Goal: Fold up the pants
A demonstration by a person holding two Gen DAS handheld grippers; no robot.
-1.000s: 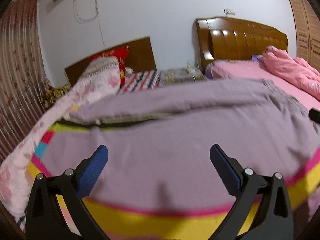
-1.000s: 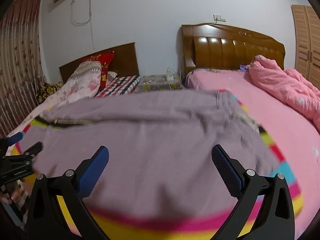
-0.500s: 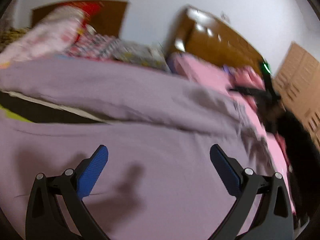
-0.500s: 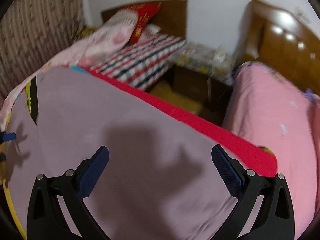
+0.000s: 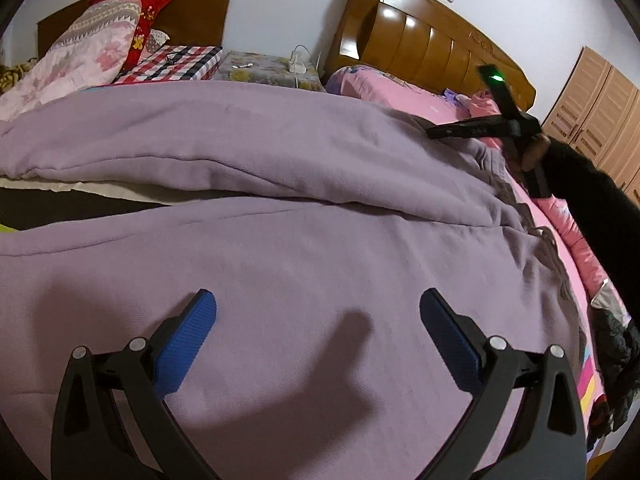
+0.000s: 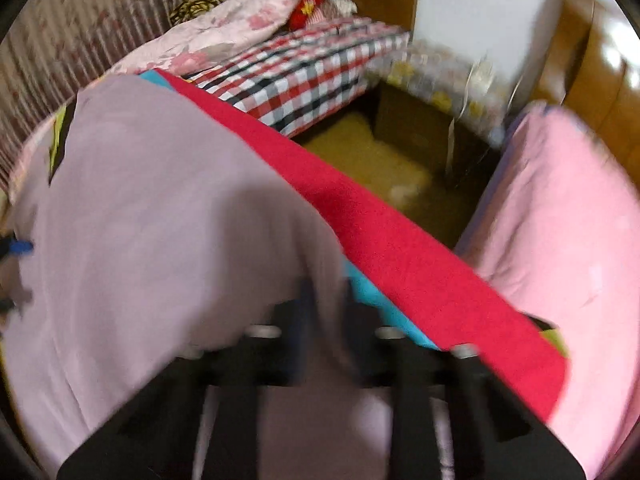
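The lilac pants (image 5: 304, 208) lie spread across the bed, both legs stretched out side by side. My left gripper (image 5: 318, 312) is open and empty just above the near leg. My right gripper (image 6: 324, 316) has its jaws closed on the edge of the pants (image 6: 160, 208) at the far side; the view is blurred. In the left wrist view the right gripper (image 5: 472, 132) is at the far right end of the pants, held by a hand in a black sleeve.
A striped blanket with a red band (image 6: 360, 216) lies under the pants. A pink bed (image 6: 560, 220) with a wooden headboard (image 5: 420, 36) stands to the right. A nightstand (image 5: 268, 68), checked cloth (image 6: 296, 76) and pillows (image 5: 92, 48) are behind. A wardrobe (image 5: 600, 108) is far right.
My right gripper has gone from open to shut on the pants edge and swung toward the bed's far side. My left gripper has moved lower over the pants and stays open.
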